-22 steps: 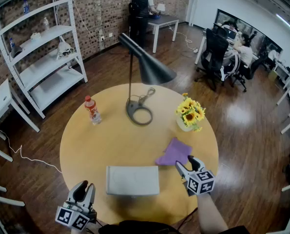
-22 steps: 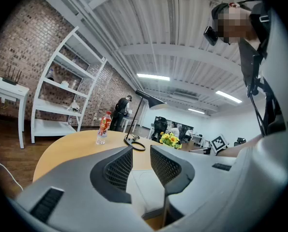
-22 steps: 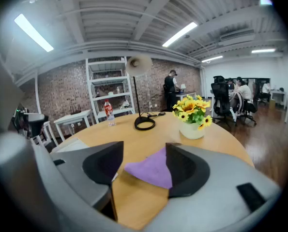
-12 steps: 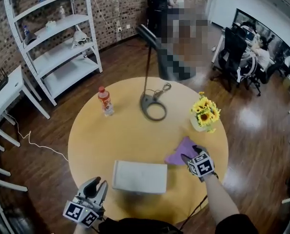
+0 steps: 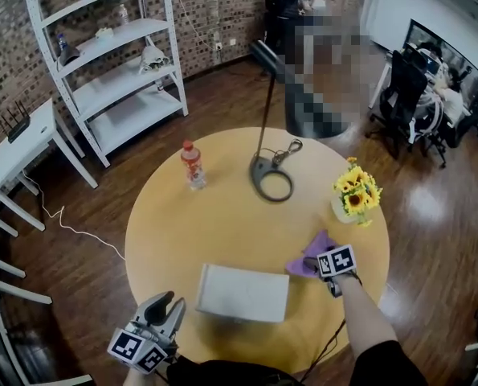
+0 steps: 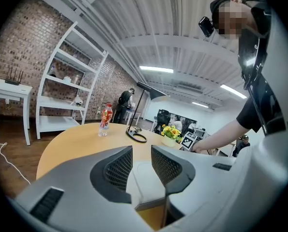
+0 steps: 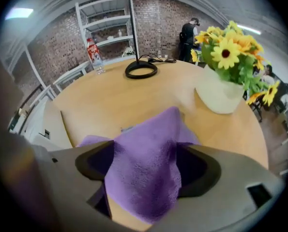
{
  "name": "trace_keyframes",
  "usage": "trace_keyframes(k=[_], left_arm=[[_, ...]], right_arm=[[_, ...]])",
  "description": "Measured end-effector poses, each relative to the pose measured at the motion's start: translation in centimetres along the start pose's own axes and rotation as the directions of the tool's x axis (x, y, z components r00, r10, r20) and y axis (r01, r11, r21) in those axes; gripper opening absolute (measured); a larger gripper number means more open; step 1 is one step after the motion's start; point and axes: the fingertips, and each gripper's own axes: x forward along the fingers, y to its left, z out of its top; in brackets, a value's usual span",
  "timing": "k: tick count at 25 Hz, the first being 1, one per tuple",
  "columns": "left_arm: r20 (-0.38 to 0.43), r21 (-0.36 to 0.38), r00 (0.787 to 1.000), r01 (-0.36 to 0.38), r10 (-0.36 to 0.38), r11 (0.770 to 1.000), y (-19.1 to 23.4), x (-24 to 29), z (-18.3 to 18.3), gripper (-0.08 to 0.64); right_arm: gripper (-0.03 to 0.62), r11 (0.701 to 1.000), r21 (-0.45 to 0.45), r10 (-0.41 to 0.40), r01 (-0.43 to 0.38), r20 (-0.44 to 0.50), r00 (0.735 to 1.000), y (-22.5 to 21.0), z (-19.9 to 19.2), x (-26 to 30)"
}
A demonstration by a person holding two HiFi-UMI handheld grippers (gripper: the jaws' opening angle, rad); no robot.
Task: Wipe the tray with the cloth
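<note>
Round desk (image 5: 222, 232): tray (image 5: 243, 293) near me, purple cloth (image 5: 317, 249) just right of it; right gripper (image 7: 144, 164), fingers open, straddles the cloth; left gripper (image 5: 166, 304), fingers closed, holds nothing. Step, I judge: cloth pickup. Next I must pinch, then lift.

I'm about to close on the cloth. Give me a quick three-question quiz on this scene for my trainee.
1. True or false: the right gripper is shut with nothing between its jaws.
2. What stands nearest the purple cloth? A) the bottle B) the flower vase C) the lamp
3. One word: does the cloth lie on the table or on the tray?

Key: 1 false: the jaws stand wide open with the cloth between them. 2 B. 3 table.
</note>
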Motion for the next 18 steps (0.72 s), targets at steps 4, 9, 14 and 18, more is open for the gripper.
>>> trace_keyframes(k=[4,9,14,18], left_arm=[[-0.014,-0.035,0.999,-0.038,0.038,0.999,0.8,-1.0,-1.1,0.112],[-0.024,-0.041,1.0,-0.02,0.019,0.999,0.0,-0.4,-1.7,0.112],[-0.05,-0.02,0.999,0.019,-0.02,1.0,-0.4,0.6,-2.3,0.112],[-0.112,-0.006,0.993,0.03,-0.031,1.0,0.9,1.5,-4.1,0.112]], right_arm=[[0.355,0.999,-0.001,0.041,-0.041,-0.001,0.999,0.8,0.1,0.2],[0.13,0.996,0.034,0.083,-0.083,0.0,0.997,2.2,-0.8,-0.3],[0.104,0.995,0.071,0.063,-0.074,0.154,0.986,3.5,0.9,-3.4],[0.104,0.991,0.063,0.089,-0.12,0.364,0.927,6.2,4.7,-9.4]])
